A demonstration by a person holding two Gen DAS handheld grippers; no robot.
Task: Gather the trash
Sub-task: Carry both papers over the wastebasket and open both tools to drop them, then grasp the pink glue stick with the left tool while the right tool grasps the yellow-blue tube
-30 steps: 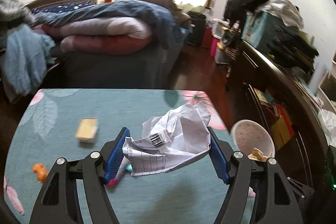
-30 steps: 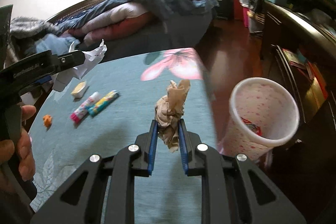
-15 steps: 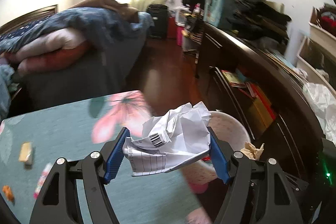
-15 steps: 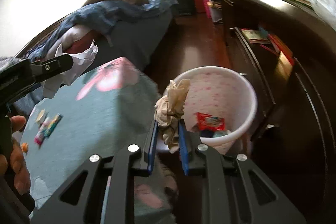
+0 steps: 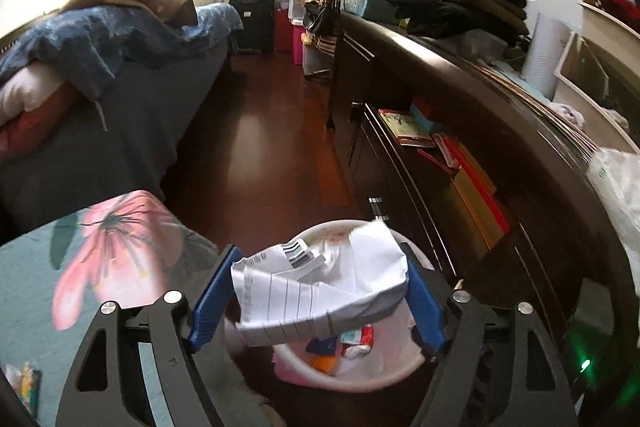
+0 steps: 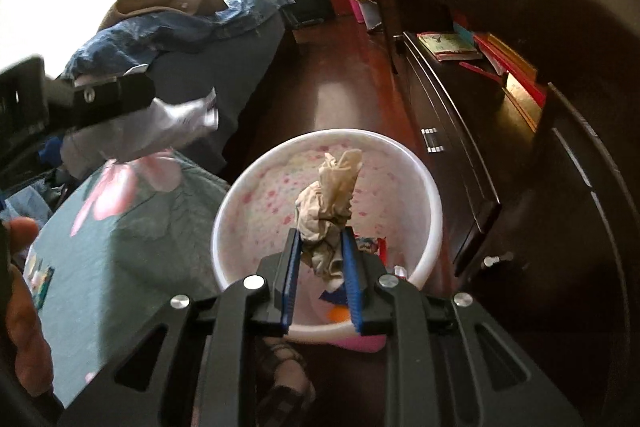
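Both grippers have swung from the teal flowered tablecloth (image 5: pixel 24 267) to above the white pink-speckled plastic bin (image 6: pixel 430 227); the left gripper (image 5: pixel 318 301), jaws opening, still brackets the crumpled white lined paper (image 5: pixel 320 291), while the right gripper (image 6: pixel 320 269), also opening, pinches the wadded tan tissue (image 6: pixel 330 203).

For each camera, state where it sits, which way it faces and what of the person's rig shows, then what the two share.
Left wrist: on the left gripper, looking down along its opening jaws at crumpled paper between them, above the bin.
Right wrist: on the right gripper, jaws opening around a brown wad over the bin; a hand shows.
Shared: bin, floral table, bed, dark cabinet.
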